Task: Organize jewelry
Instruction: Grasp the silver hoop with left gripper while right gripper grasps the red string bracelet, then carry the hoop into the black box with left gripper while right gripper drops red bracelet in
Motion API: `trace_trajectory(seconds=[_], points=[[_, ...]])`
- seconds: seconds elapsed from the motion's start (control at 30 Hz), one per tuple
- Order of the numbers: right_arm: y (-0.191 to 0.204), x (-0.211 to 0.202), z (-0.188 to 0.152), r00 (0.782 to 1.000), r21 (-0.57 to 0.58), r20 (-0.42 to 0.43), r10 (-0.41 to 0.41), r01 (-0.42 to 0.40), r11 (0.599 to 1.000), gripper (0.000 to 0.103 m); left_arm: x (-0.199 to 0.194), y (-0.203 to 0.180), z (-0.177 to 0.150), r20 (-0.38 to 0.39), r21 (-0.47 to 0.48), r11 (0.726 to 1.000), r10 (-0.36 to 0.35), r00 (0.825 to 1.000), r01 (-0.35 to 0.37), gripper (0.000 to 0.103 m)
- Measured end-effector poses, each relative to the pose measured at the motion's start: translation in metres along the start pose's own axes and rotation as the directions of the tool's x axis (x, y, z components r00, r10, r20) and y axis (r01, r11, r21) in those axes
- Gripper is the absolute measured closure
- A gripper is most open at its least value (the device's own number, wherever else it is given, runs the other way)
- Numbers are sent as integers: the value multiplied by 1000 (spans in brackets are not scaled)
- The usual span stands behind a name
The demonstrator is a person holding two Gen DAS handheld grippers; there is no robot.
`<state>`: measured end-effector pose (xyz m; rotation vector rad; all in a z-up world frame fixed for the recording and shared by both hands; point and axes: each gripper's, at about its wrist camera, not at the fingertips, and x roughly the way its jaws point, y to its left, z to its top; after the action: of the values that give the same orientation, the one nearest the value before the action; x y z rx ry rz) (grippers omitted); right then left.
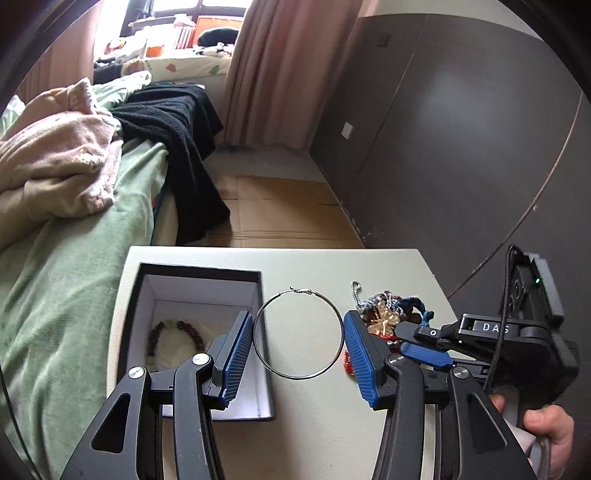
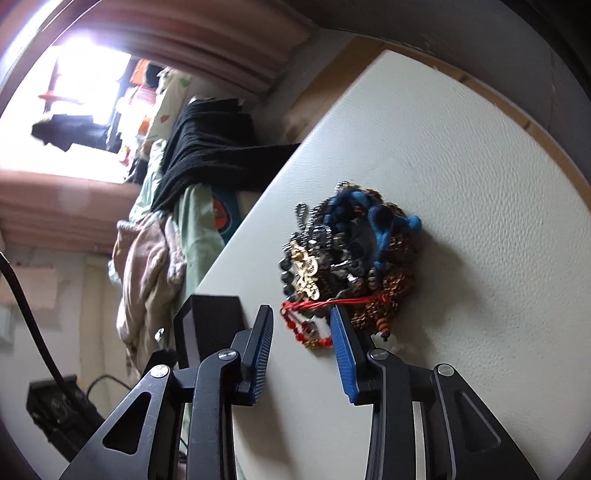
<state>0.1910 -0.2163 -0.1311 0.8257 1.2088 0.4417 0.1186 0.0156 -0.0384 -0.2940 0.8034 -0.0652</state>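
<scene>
A home bedroom is shown: a bed [image 1: 74, 258] covered with a green sheet and heaped clothes, pink curtains [image 1: 280, 70] hung beside a bright window [image 1: 199, 11], and a dark wardrobe [image 1: 461, 129] set against the wall.

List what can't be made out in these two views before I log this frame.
- Beaded bracelet in the open black box: near part hidden by left gripper finger, left wrist view.
- Tangled jewelry pile: separate pieces uncountable, blurred, right wrist view; right gripper covers its red cord.
- Large silver hoop: touching the pads or not, unclear.
</scene>
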Motion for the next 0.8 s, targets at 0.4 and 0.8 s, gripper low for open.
trace_trajectory(seconds=[0.4,0.8], points=[[-20,3,0,998,171,63,-4,-7,985,94,-21,30,9,43,-68,998,7,999,-4,51],[38,-6,-15,989,-26,88,120,-118,993,100,-37,70,19,73,-157,987,23,997,-12,51]])
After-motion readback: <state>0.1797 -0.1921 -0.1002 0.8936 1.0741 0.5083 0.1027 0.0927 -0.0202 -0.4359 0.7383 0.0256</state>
